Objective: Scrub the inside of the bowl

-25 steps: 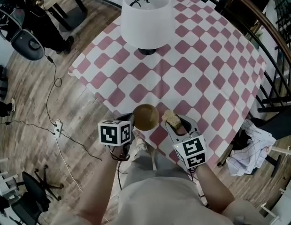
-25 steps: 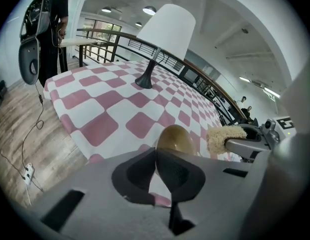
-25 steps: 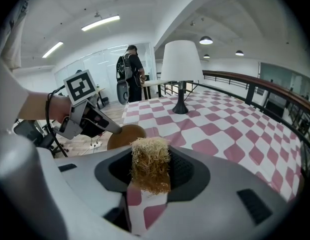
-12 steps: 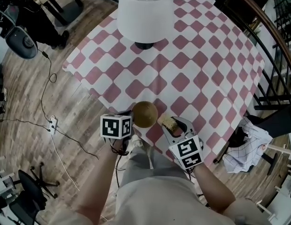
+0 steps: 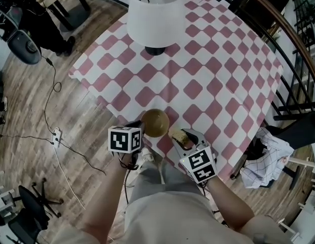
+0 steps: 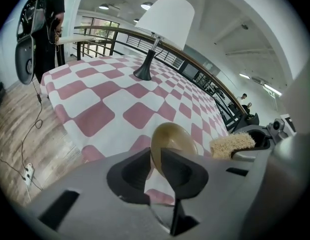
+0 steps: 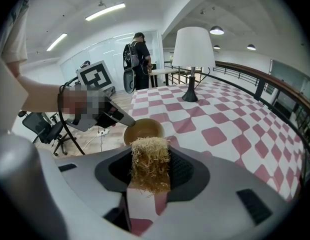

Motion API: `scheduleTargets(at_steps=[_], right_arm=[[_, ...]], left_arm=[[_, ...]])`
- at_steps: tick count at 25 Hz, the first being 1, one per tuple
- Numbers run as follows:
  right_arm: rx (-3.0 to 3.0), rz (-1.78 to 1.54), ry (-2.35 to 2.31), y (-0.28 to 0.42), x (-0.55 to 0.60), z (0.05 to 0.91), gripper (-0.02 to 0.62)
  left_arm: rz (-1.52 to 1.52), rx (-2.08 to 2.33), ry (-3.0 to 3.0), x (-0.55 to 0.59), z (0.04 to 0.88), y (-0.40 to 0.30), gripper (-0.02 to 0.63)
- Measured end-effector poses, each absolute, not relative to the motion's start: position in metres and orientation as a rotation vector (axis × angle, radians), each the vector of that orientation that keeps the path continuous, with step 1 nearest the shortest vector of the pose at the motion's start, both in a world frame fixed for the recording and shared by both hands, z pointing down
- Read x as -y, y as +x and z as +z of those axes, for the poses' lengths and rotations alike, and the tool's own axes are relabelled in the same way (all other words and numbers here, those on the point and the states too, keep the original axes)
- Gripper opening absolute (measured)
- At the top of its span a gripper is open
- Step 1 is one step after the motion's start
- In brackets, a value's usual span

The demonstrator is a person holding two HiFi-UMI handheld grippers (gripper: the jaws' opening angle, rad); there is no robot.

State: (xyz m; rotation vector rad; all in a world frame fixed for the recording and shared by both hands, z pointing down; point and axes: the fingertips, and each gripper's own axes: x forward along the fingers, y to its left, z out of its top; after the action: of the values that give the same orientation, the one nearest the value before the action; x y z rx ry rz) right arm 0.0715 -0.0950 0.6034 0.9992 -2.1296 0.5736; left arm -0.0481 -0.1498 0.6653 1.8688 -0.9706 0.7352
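Observation:
A brown bowl [image 5: 155, 122] sits near the front edge of the red-and-white checked tablecloth [image 5: 208, 80]. My left gripper [image 5: 139, 127] is at the bowl's left rim. In the left gripper view the bowl [image 6: 175, 139] has its thin rim between the jaws of the left gripper [image 6: 156, 156], which have just been opening; a little slack shows beside the rim. My right gripper [image 5: 179, 136] is shut on a straw-coloured scrubber [image 5: 177, 134], just right of the bowl. The right gripper view shows the scrubber [image 7: 150, 164] clamped upright, with the bowl [image 7: 143, 130] beyond it.
A white-shaded lamp [image 5: 155, 14] stands at the table's far side. The table edge lies right under the bowl, with wooden floor, a cable and a power strip [image 5: 57, 135] at the left. A railing [image 5: 300, 60] and a checked cloth [image 5: 264, 161] are at the right.
My right gripper has moved left with the scrubber, closer to the bowl. The left gripper stays at the bowl's rim.

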Motion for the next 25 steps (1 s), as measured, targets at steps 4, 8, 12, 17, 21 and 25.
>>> scheduleTargets(at_steps=[4, 8, 12, 17, 21, 25], right_arm=[[2.142, 0.545, 1.023, 0.073, 0.093, 0.594, 0.161], [2.157, 0.510, 1.045, 0.069, 0.094, 0.584, 0.161], [2.209, 0.468, 1.083, 0.063, 0.098, 0.555, 0.161], [2.310, 0.394, 1.132, 0.048, 0.109, 0.502, 0.161], [2.376, 0.346, 1.175, 0.041, 0.119, 0.467, 0.161], [2.425, 0.321, 1.240, 0.038, 0.128, 0.431, 0.161]], left_arm=[[0.750, 0.986, 1.893, 0.144, 0.659, -0.049, 0.077], [0.694, 1.076, 1.919, 0.146, 0.637, -0.063, 0.075], [0.568, 1.206, 1.980, 0.158, 0.592, -0.077, 0.026], [0.468, 1.309, 2.131, 0.171, 0.525, -0.085, 0.021], [0.376, 1.325, 2.323, 0.172, 0.472, -0.079, 0.017], [0.362, 1.383, 2.468, 0.166, 0.425, -0.079, 0.017]])
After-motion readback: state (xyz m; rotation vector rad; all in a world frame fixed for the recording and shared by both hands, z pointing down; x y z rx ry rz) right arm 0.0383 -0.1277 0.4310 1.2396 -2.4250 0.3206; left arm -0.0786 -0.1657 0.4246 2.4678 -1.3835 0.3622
